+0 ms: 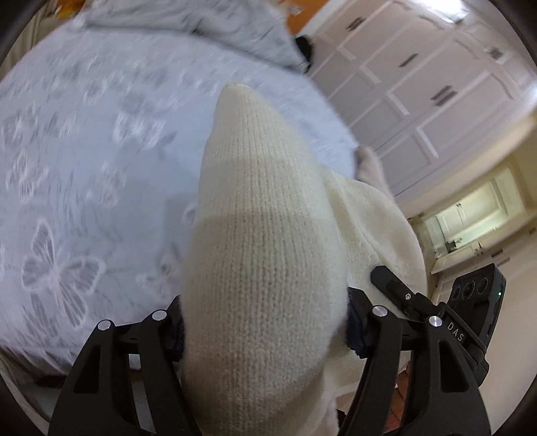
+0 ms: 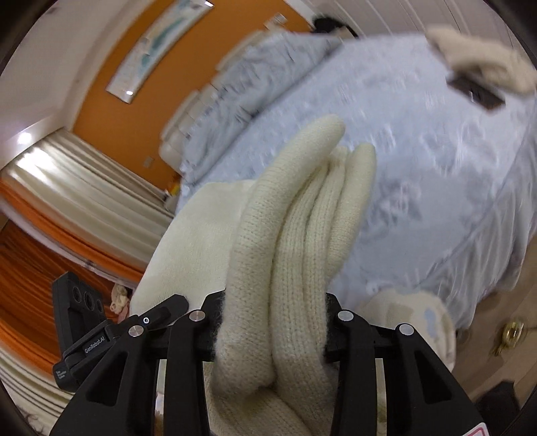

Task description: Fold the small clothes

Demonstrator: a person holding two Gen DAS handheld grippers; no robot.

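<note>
A cream knitted garment (image 1: 261, 241) fills the left wrist view, bunched between the fingers of my left gripper (image 1: 265, 322), which is shut on it above the bed. In the right wrist view my right gripper (image 2: 272, 322) is shut on folds of the same cream knit (image 2: 302, 234), held over the bed. The right gripper's body (image 1: 436, 315) shows at the lower right of the left wrist view, beside the cloth. The left gripper (image 2: 476, 87) with cream cloth shows blurred at the top right of the right wrist view.
The bed has a pale blue butterfly-print cover (image 1: 84, 174) and grey-blue pillows (image 1: 208, 30) at its head. White panelled wardrobe doors (image 1: 436, 84) stand beside it. An orange wall with a framed picture (image 2: 157, 50) and curtains (image 2: 67, 208) lie behind.
</note>
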